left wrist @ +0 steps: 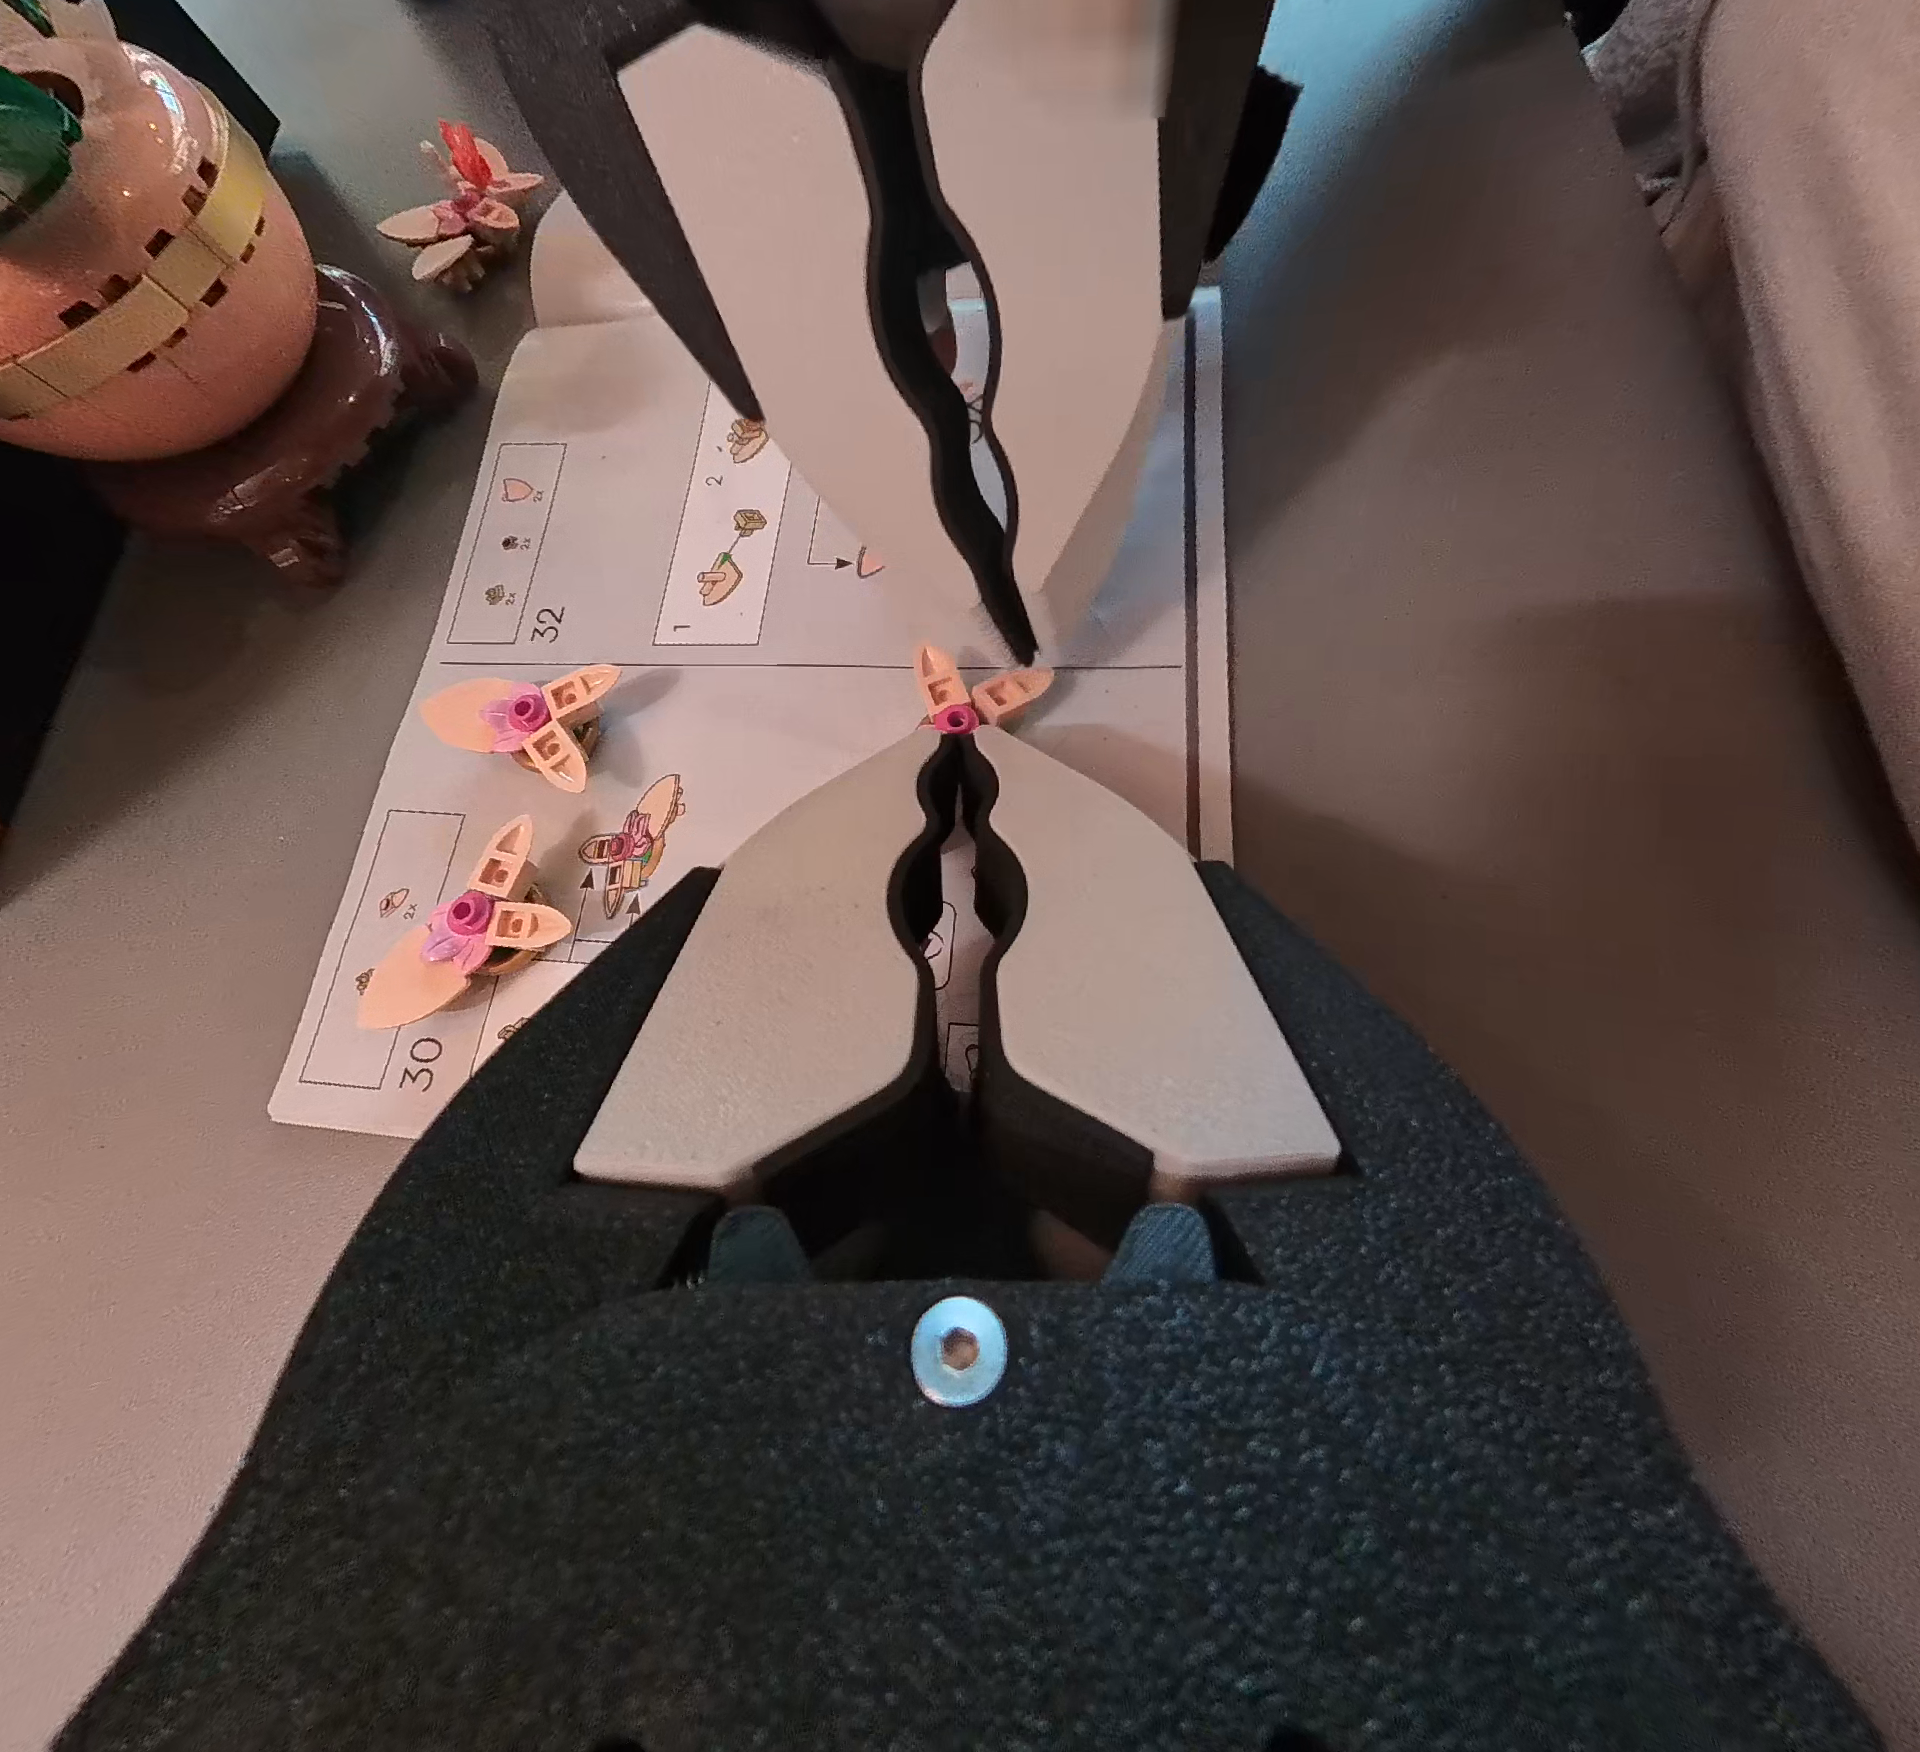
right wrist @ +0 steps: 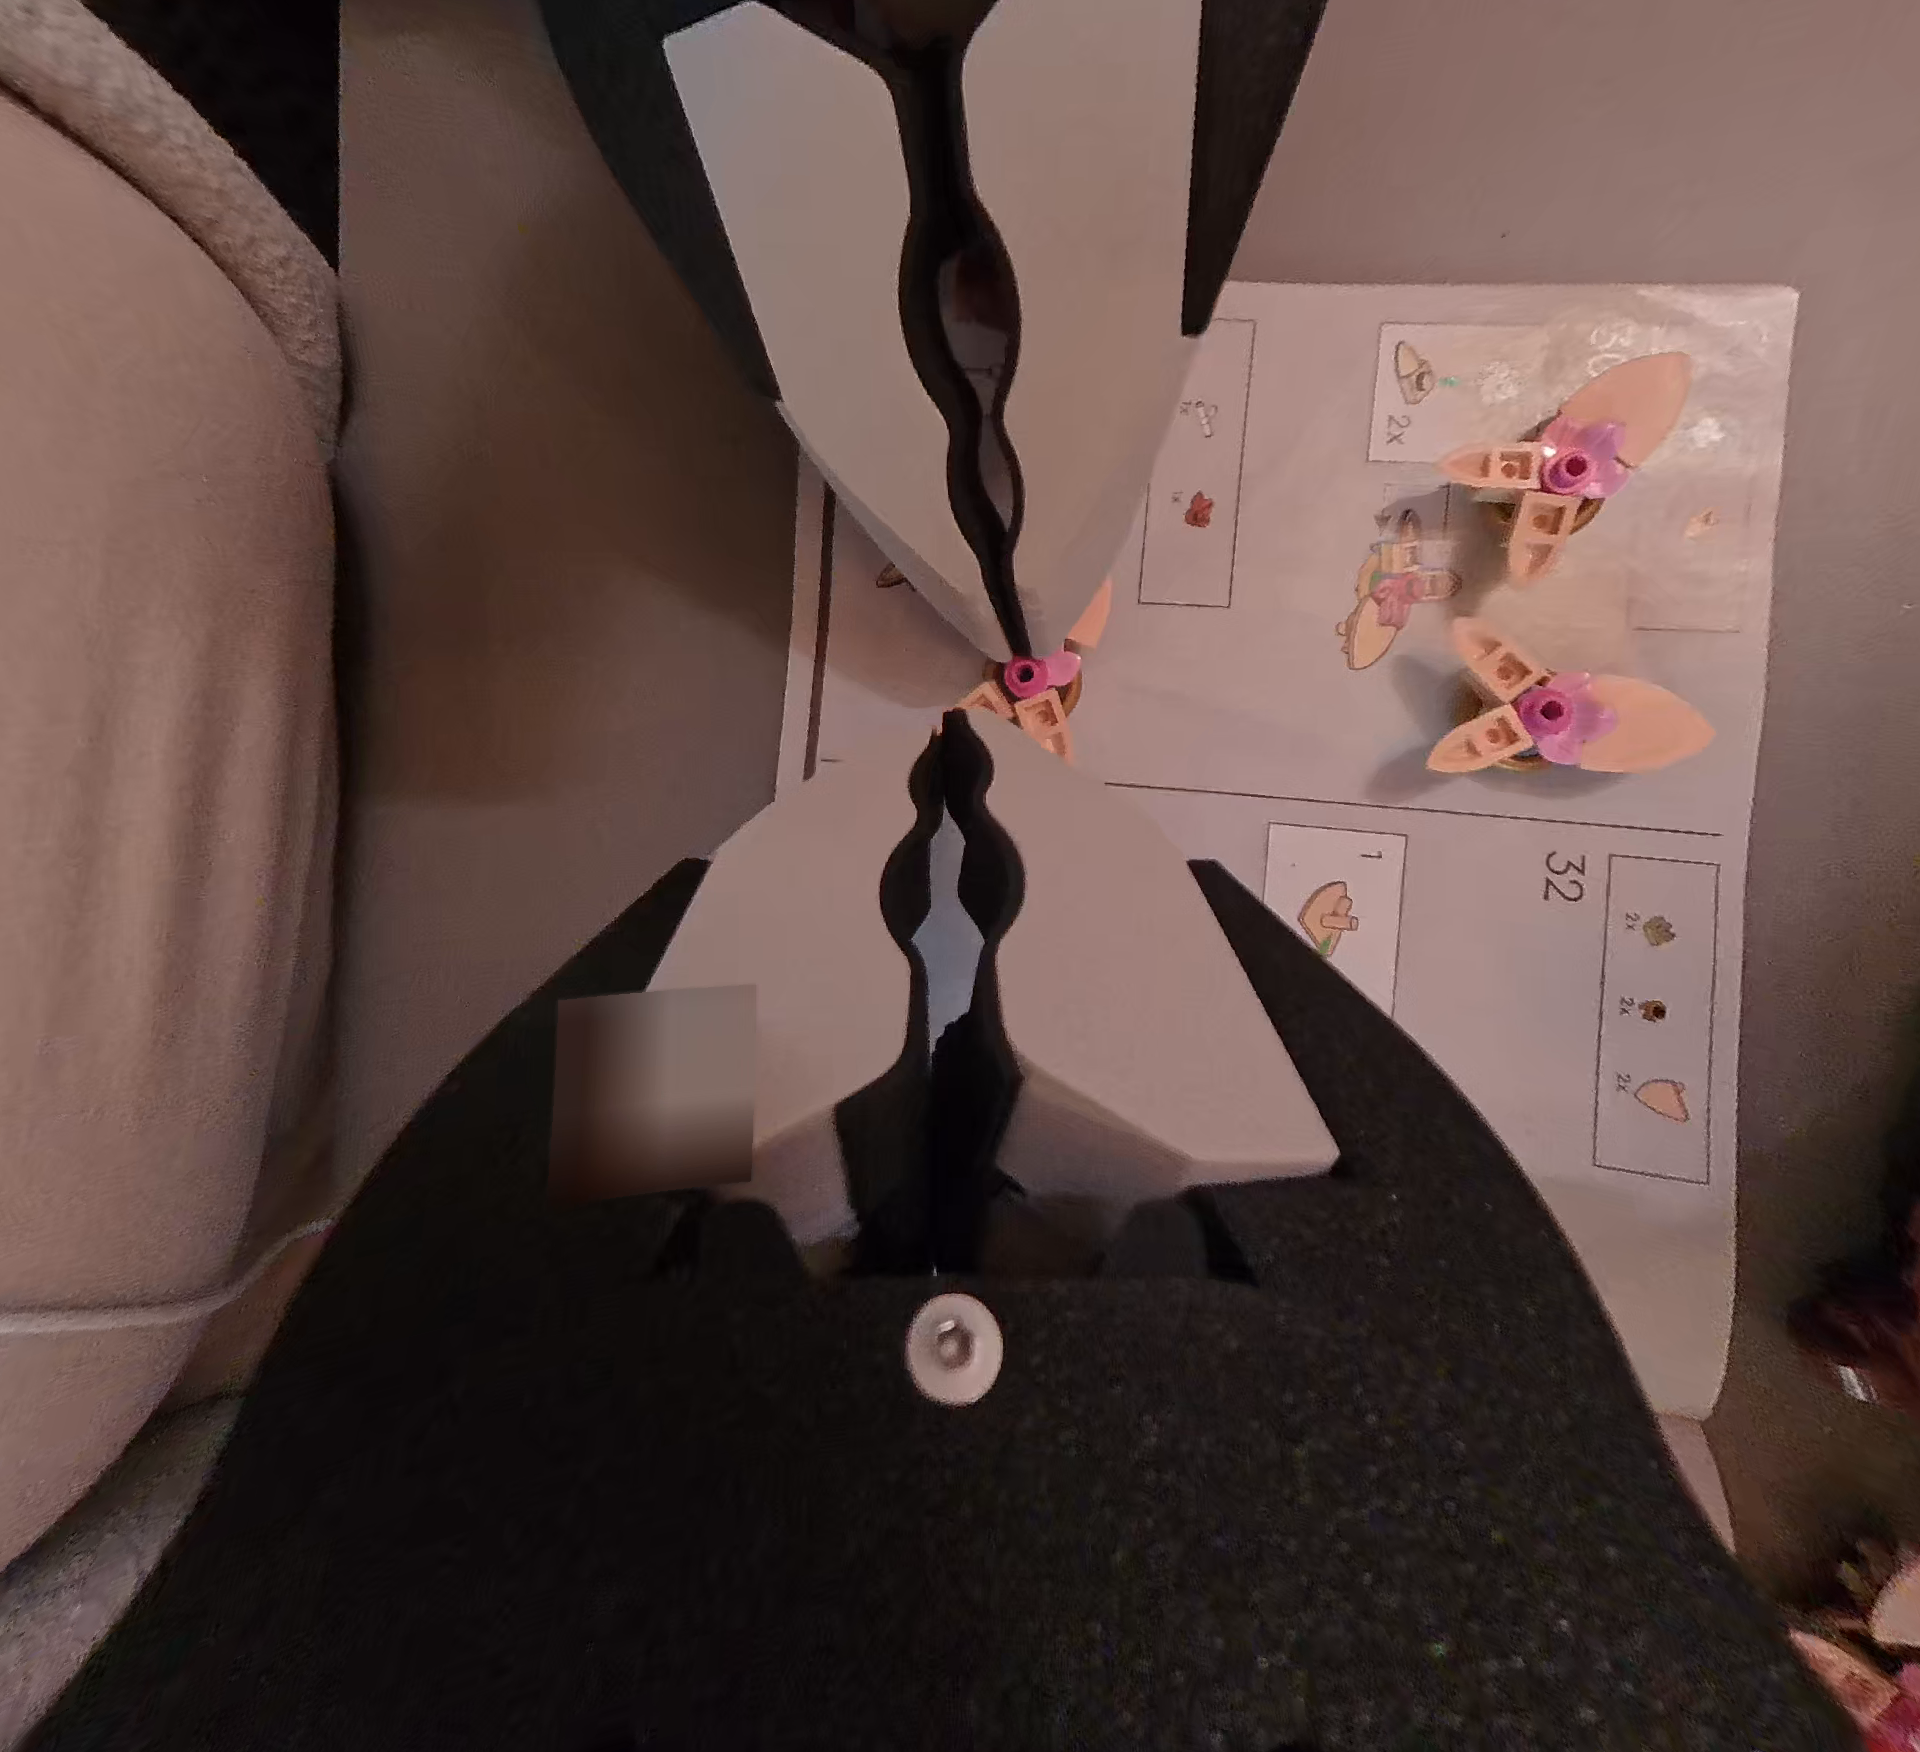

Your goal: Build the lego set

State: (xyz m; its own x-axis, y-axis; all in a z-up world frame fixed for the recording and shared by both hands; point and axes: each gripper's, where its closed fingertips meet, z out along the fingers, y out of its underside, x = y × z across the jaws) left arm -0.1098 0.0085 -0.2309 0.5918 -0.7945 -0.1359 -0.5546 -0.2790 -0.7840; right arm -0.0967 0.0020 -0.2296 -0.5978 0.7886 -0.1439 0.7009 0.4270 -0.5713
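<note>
Small flower [left wrist: 971,700] is held over the instruction sheet [left wrist: 665,653], at the page's near edge, pinched between two claws meeting tip to tip. Left claw [left wrist: 956,738] is closed to a narrow slit, tips clamped at the flower's pink centre; likely steadying it so a petal can be pressed on. Right claw [right wrist: 951,728] is also nearly closed, tips just beside a tan petal; whether it grips anything, cannot tell. Two finished flowers [left wrist: 520,726] sit on the sheet, well apart. Vase [left wrist: 135,279] stands off the sheet.
</note>
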